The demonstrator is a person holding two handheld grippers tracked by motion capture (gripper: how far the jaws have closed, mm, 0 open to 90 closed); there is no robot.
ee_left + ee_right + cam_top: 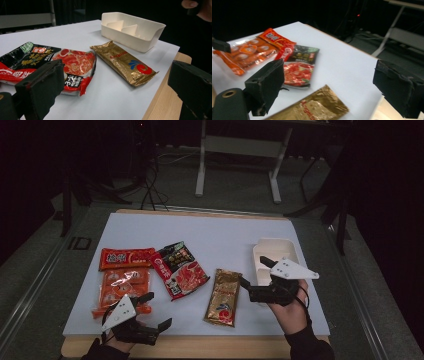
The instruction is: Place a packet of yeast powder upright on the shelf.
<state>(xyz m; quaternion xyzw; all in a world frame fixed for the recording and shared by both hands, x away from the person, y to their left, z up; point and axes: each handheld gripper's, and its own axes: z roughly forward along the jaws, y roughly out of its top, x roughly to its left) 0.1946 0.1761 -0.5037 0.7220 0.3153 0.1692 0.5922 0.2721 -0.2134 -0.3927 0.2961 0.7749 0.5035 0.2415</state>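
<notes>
While both grippers hover empty, the step in hand appears to be the approach. The white surface (225,240) carries a cream tray (265,251) at 3 o'clock and the gold packet (224,297) at 5 o'clock. The right gripper (254,278), fingers apart, sits just beside the packet. The left gripper (156,311), fingers apart, waits at 7 o'clock. Next move likely: straddle the packet, then close.

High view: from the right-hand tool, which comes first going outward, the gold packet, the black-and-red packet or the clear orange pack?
1. Gold packet, just left of the right tool.
2. Black-and-red packet, centre.
3. Clear orange pack, far left.
</notes>
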